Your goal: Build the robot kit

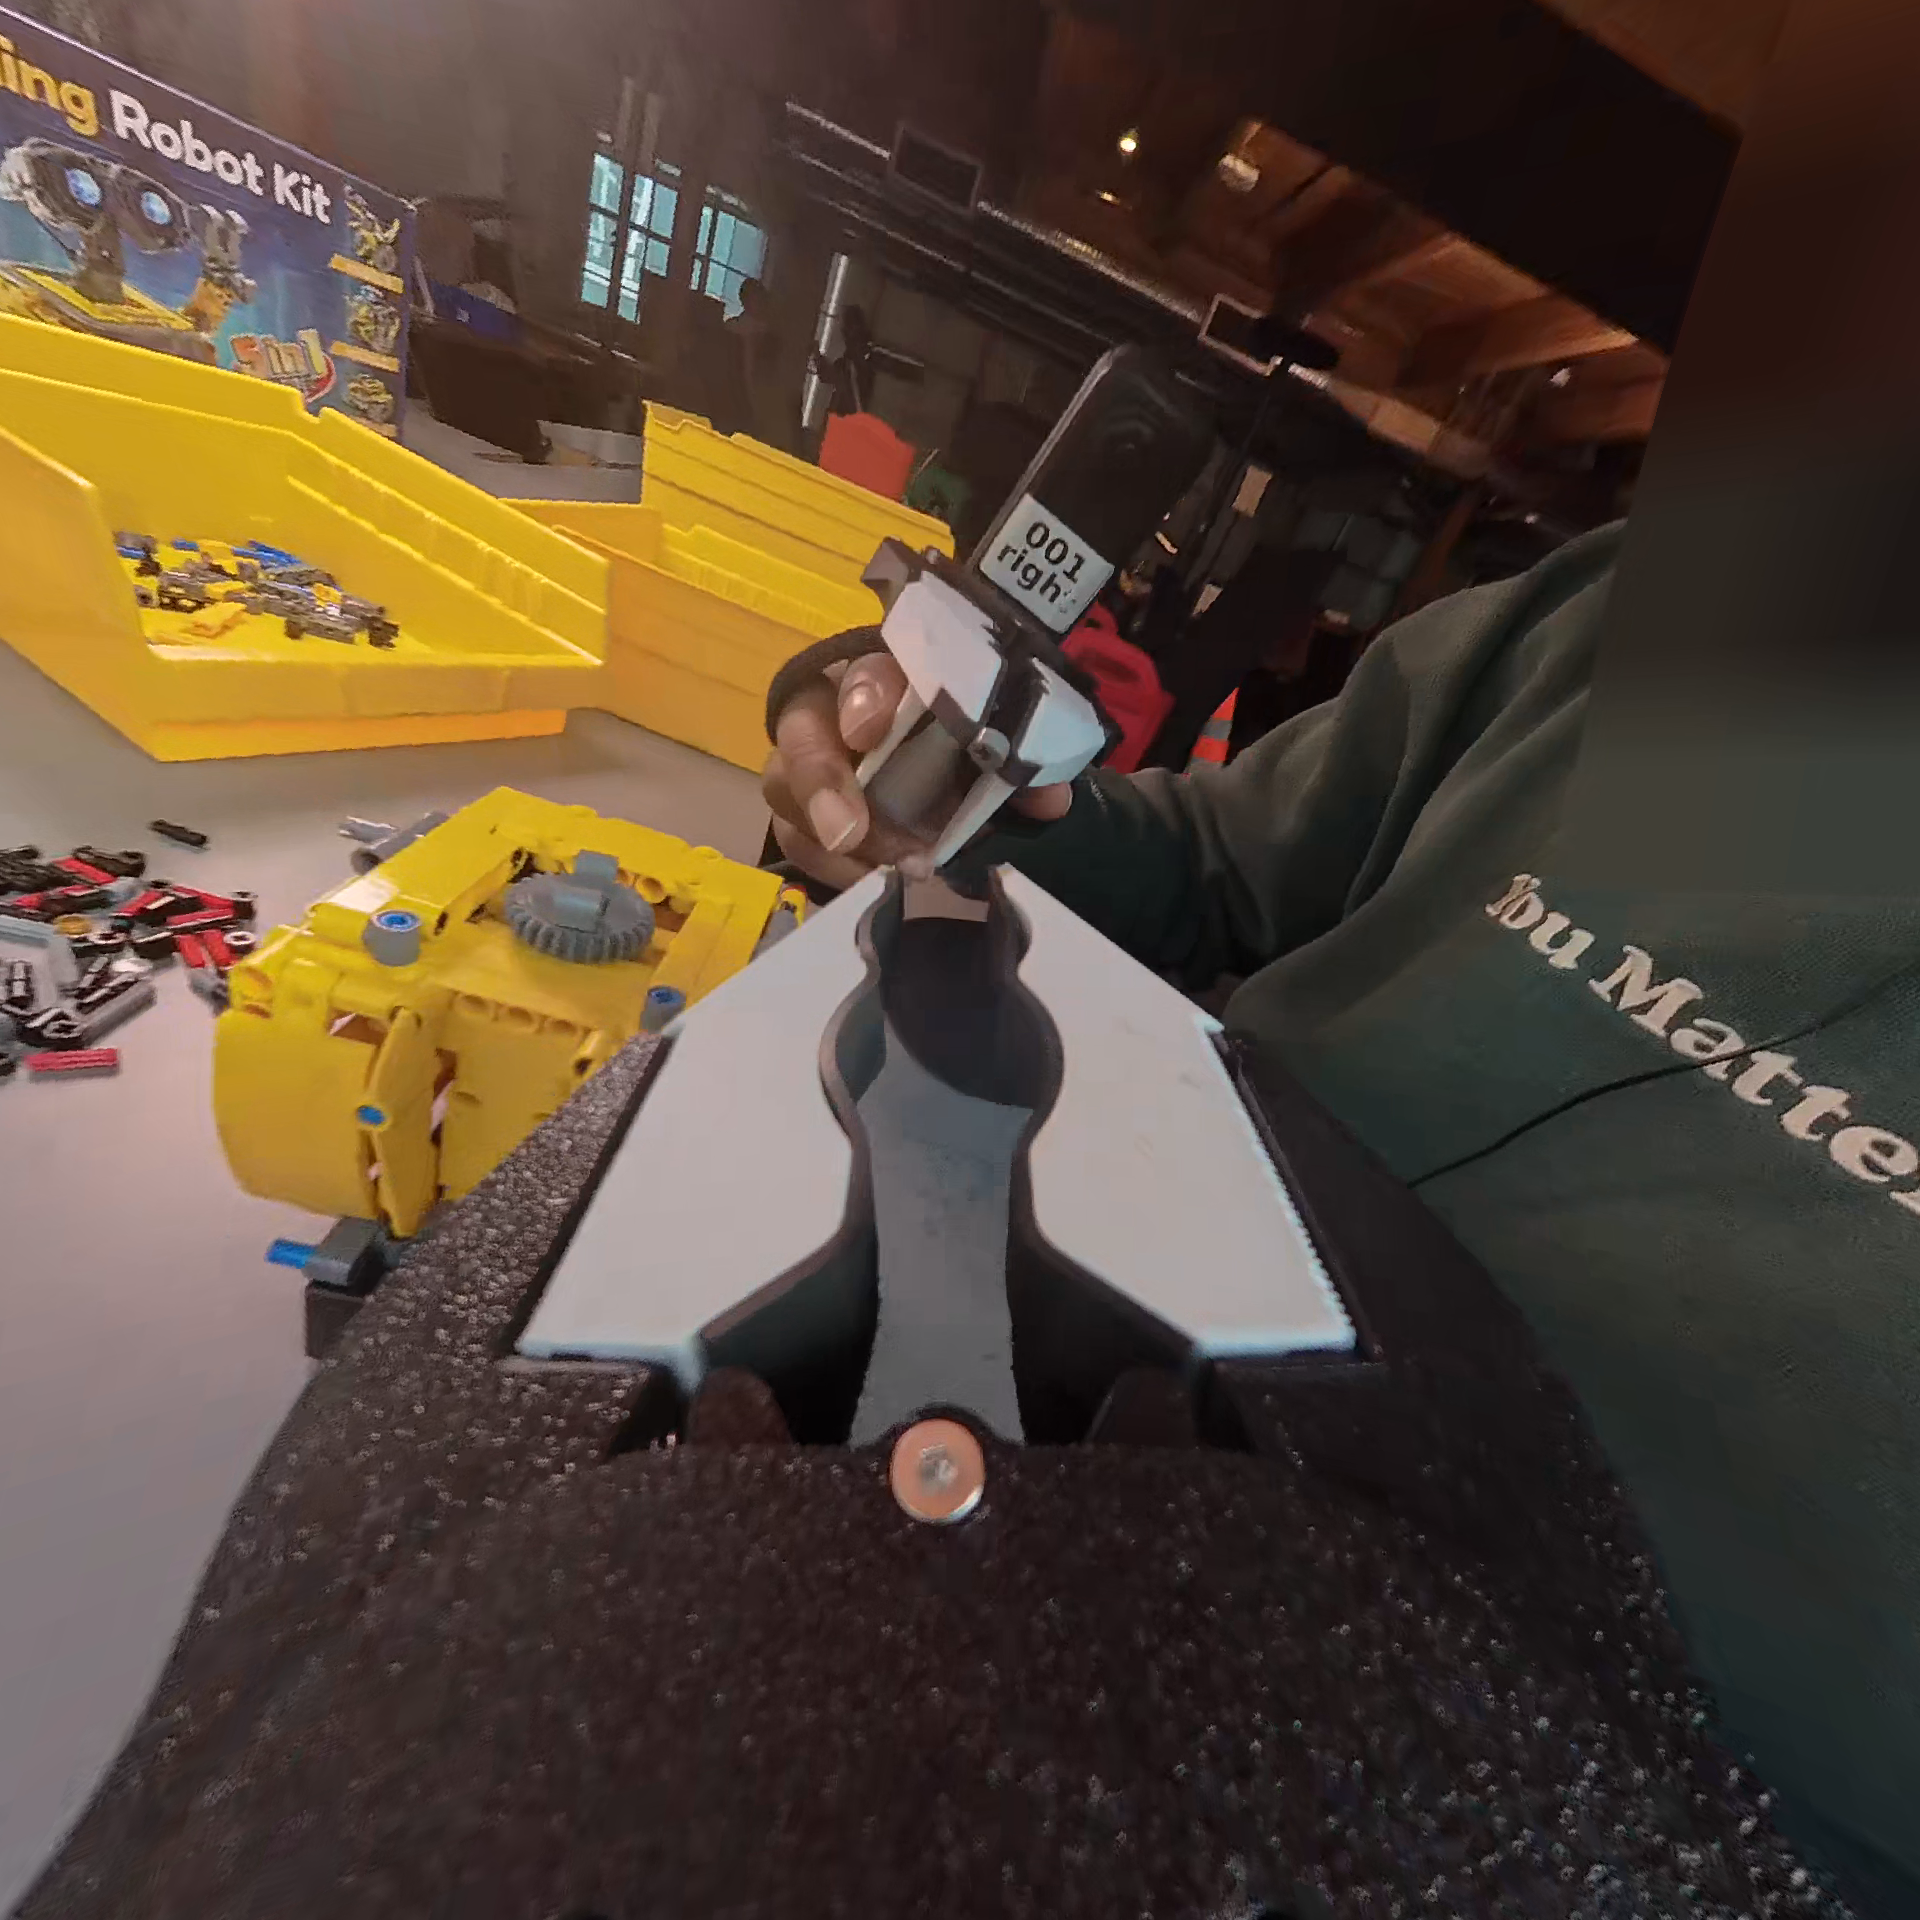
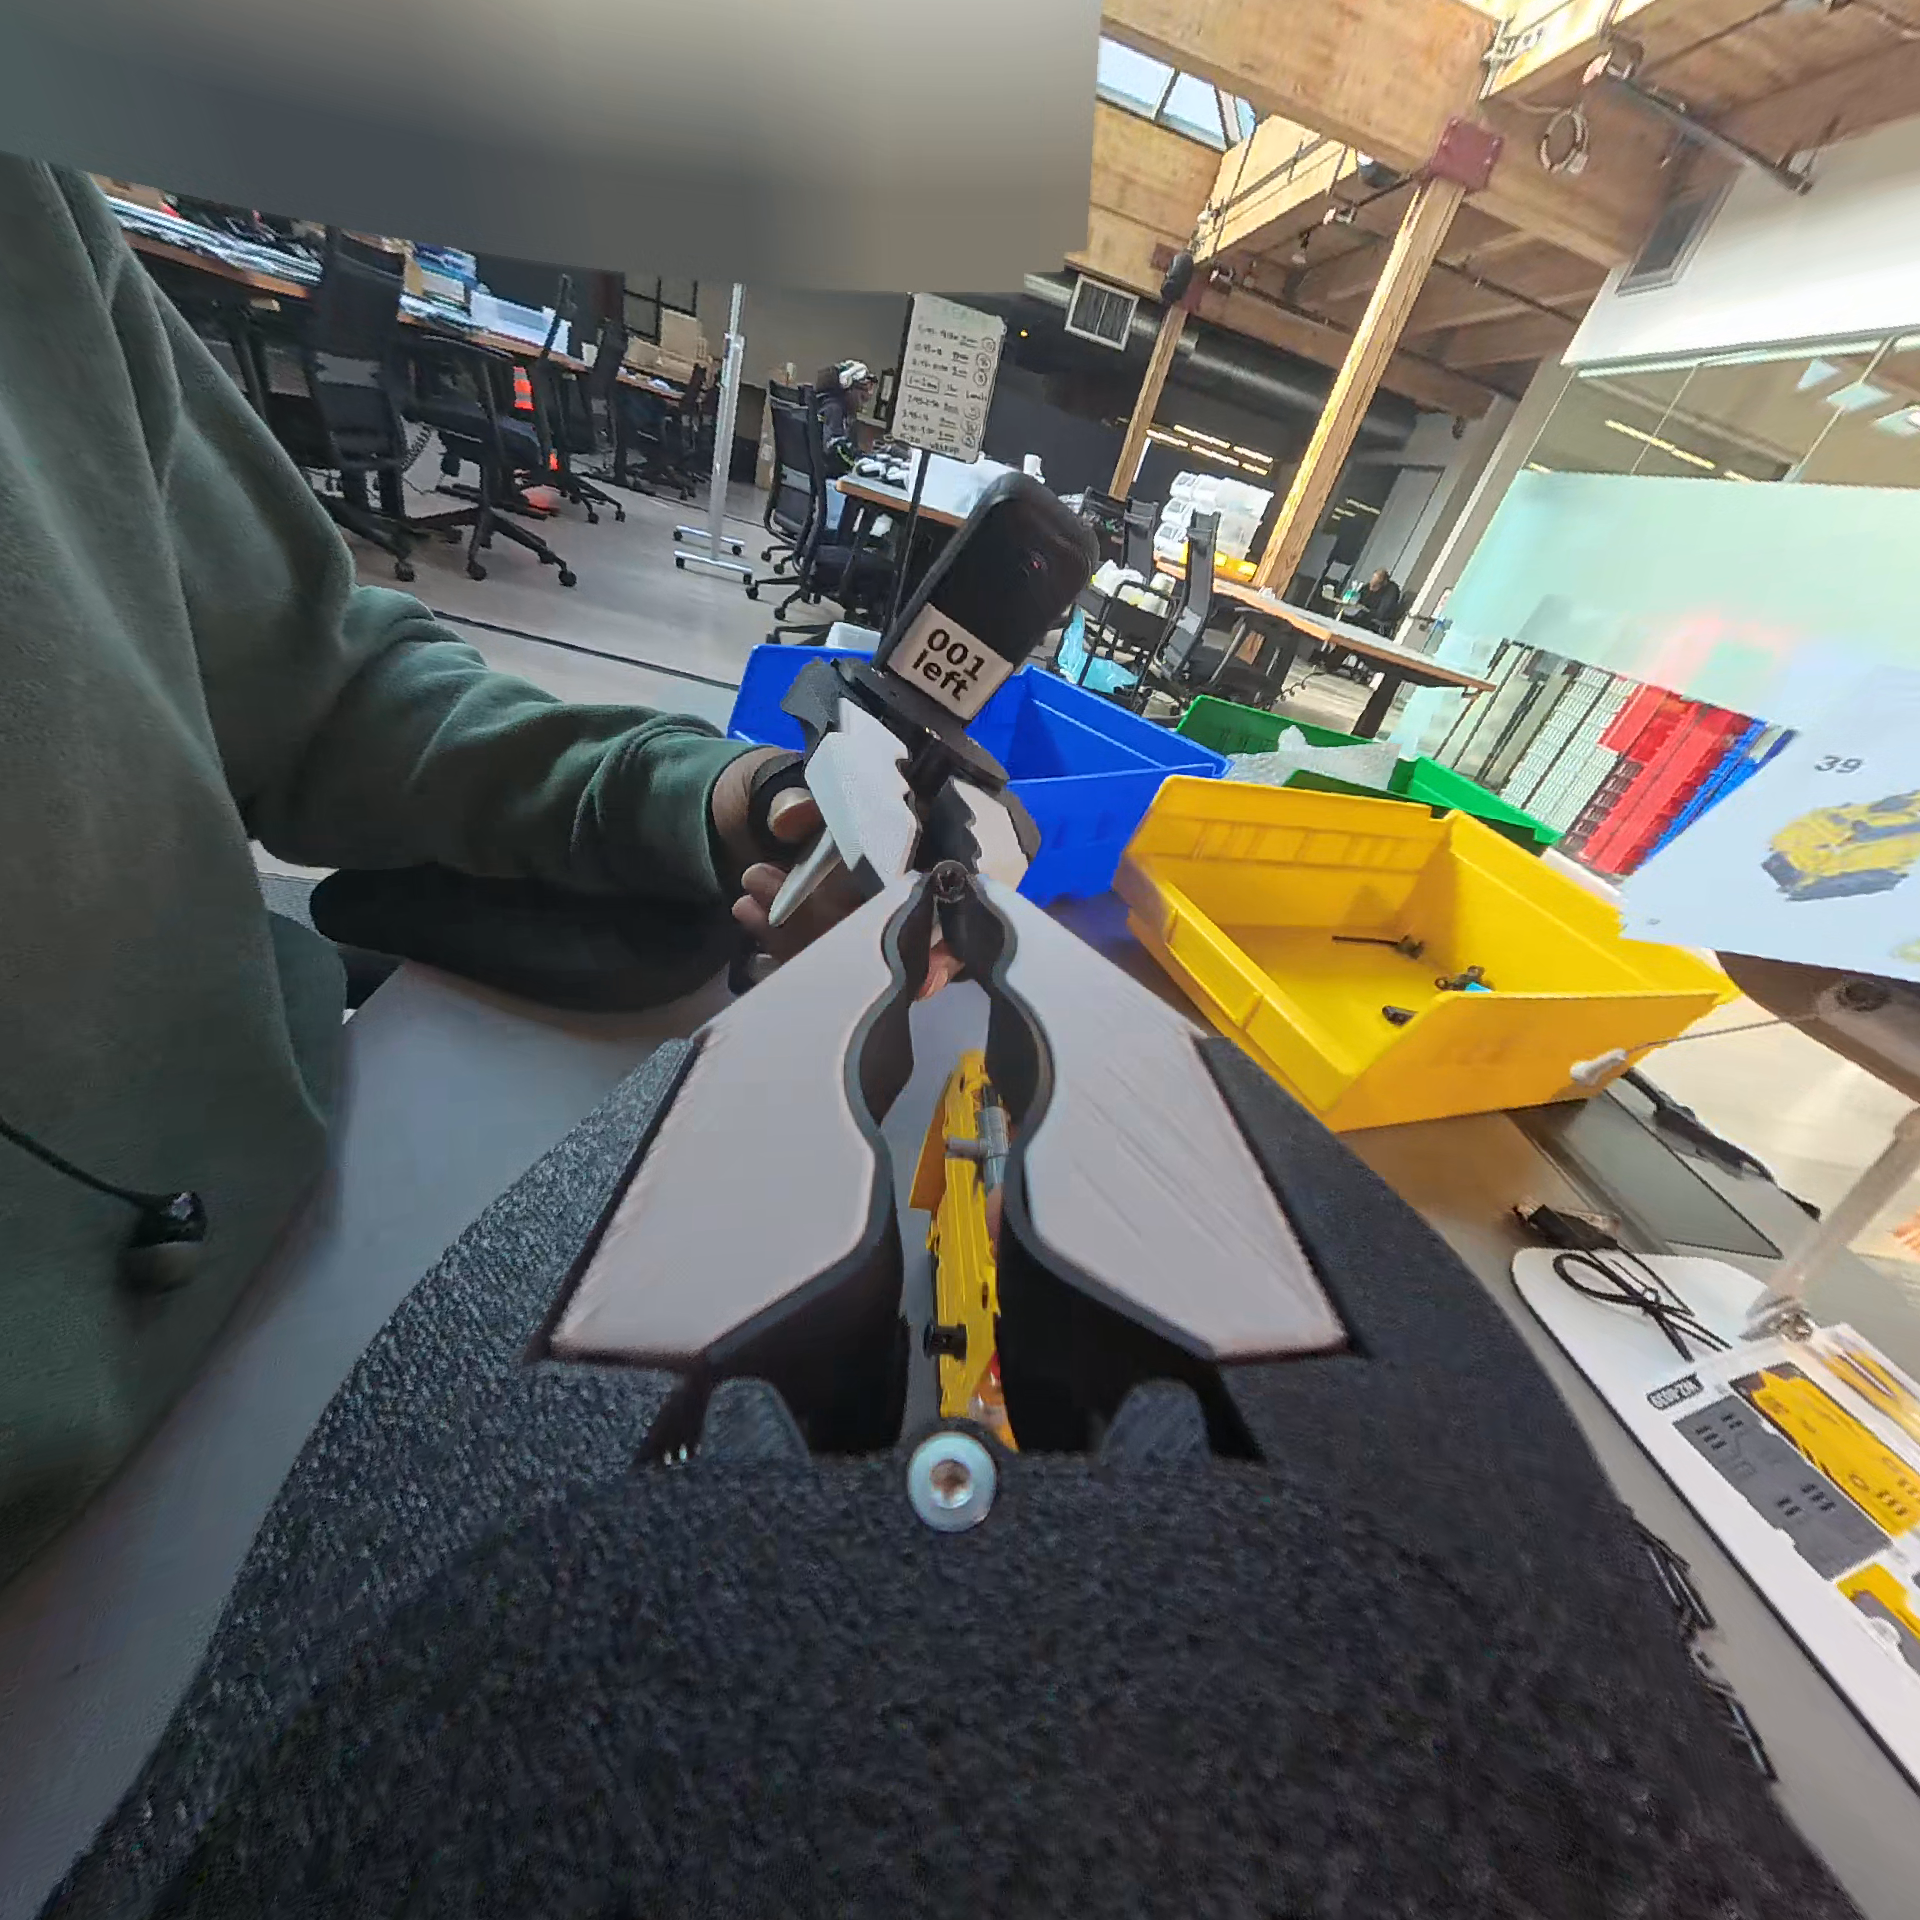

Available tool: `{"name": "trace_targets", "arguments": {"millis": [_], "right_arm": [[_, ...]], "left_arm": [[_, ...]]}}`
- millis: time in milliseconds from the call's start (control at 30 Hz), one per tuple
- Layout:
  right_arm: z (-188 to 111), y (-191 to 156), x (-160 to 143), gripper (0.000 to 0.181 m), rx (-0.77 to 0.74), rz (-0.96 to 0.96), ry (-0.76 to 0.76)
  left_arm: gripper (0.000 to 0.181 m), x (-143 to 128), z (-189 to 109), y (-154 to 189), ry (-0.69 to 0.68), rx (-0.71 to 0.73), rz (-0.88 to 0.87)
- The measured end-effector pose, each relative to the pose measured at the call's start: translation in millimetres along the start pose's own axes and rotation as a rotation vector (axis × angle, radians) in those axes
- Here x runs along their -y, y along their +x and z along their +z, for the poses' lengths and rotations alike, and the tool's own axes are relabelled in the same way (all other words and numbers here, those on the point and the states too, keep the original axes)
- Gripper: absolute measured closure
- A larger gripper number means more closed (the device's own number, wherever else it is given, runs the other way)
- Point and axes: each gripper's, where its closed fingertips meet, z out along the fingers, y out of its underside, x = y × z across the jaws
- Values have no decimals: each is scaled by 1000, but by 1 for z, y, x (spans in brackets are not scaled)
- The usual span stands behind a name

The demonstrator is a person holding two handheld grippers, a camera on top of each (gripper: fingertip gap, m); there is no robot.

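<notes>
Grippers meet tip to tip above grey table (image 1: 125, 1351): left gripper (image 1: 902, 875) jaws clenched w/ tips touching, right gripper (image 2: 951, 883) pinched on small dark piece (image 2: 948, 883), yellow brick model (image 1: 457, 997) on table just left of left gripper, loose red/black parts (image 1: 99, 935) far left, yellow bin (image 2: 1392, 966) at right

Left wrist view dim, warm-toned, dark murky background, soft motion blur. Right wrist view bright: daylight from high skylight windows (image 2: 1174, 88) and frosted glass wall (image 2: 1662, 582). Strong fisheye bending at edges; near black textured tongs body slightly blurred.
</notes>
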Motion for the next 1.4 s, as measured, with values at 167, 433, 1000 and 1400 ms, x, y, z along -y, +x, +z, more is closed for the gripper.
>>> {"name": "trace_targets", "arguments": {"millis": [167, 433, 1000, 1400], "right_arm": [[6, -7, 5, 176, -4, -39, 10], [13, -15, 1, 176, 13, -54, 6], [15, -10, -15, 175, -42, -150, -76], [-18, 16, -57, 164, -56, -212, -427]], "left_arm": [[168, 11, 3, 10, 86, -93, -99], [170, 14, 3, 18, 98, -139, -123], [175, 3, 3, 9, 24, -81, -110], [175, -28, -6, -38, -307, 407, 513]]}}
